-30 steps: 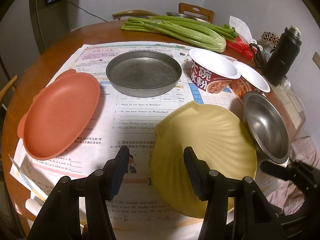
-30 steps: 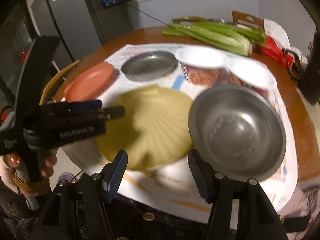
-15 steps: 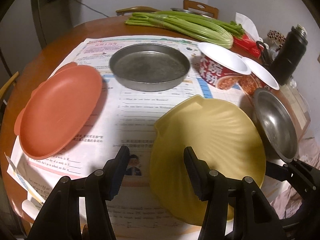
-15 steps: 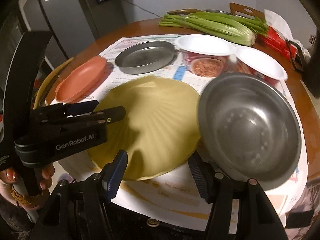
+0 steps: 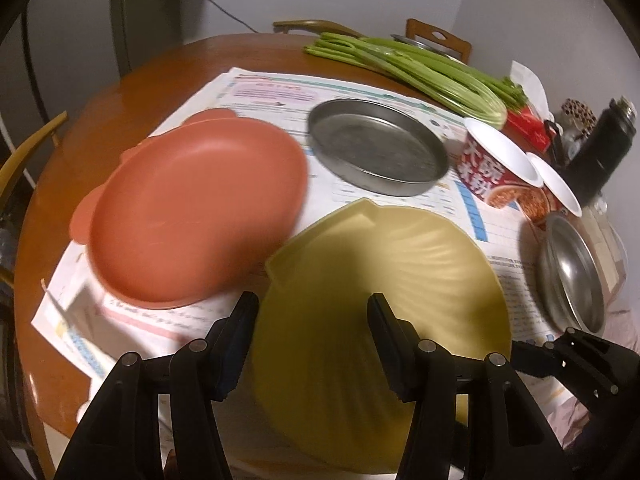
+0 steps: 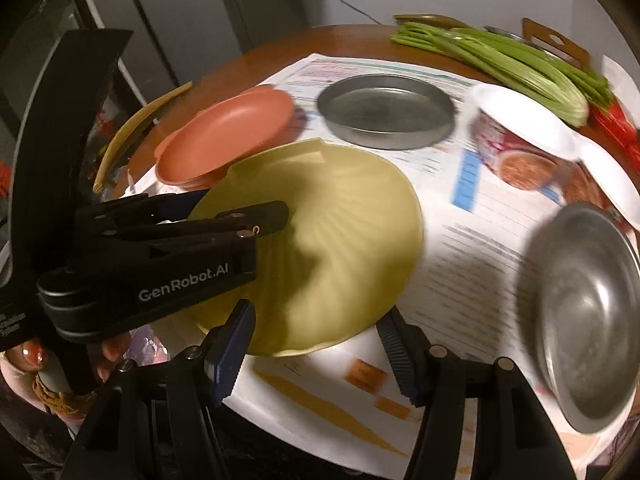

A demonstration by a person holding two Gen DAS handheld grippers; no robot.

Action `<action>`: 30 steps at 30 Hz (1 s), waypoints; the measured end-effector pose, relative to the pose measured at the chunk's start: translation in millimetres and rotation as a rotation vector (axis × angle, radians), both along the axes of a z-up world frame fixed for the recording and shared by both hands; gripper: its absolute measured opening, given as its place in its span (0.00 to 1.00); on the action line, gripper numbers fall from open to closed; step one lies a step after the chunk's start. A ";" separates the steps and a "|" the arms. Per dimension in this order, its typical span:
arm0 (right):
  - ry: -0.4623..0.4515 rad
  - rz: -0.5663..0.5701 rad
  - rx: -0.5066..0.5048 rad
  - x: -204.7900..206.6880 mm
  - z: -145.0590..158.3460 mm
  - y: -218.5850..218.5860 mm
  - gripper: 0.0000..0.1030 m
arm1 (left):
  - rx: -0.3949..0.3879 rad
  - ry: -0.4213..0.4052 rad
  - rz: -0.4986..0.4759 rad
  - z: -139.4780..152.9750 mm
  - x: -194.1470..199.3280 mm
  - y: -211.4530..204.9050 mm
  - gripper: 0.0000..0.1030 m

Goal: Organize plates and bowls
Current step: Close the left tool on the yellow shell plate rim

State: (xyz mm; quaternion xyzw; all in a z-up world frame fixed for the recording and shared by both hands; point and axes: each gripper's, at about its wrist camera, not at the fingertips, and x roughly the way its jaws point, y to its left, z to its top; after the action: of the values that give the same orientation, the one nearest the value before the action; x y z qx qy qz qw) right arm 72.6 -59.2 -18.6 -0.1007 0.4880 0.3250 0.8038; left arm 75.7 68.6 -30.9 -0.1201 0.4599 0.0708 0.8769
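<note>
Left tongs (image 5: 312, 316) wide over yellow plate (image 5: 384, 296), nothing held; right tongs (image 6: 316, 324) wide too. Plate sits at surface (image 5: 100, 112) front edge, touching orange plate (image 5: 192, 208) — bad pinch on thin rim & it slips off.

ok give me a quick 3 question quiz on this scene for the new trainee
1. True or false: the right claw is shut on the steel bowl.
2. In the left wrist view, what lies between the fingers of the left claw? A) yellow plate B) orange plate C) round steel pan
3. Fill in: ___ printed noodle bowls with white rims stand near the celery.

Key: 1 false, it is open and holds nothing. 2 A. 3 two.
</note>
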 end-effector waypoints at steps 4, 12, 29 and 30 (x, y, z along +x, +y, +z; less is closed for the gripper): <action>-0.016 -0.006 -0.013 7.6 -0.3 7.3 0.61 | -0.006 -0.015 0.034 2.0 -9.5 13.5 0.56; -0.067 -0.053 -0.003 39.3 1.0 8.1 0.61 | -0.018 -0.023 0.043 -0.9 -14.0 15.6 0.56; -0.134 -0.042 0.004 44.7 -6.4 6.9 0.60 | -0.087 -0.054 0.050 -1.4 -16.5 9.0 0.41; -0.132 -0.040 0.005 44.2 -6.4 6.7 0.60 | -0.090 -0.055 0.049 -1.5 -16.0 8.4 0.36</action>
State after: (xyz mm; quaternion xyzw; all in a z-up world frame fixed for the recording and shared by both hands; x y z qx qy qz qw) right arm 116.8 -52.5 -25.0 -0.1101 0.4350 0.3026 0.8408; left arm 59.7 77.0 -32.3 -0.1724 0.4353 0.0680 0.8810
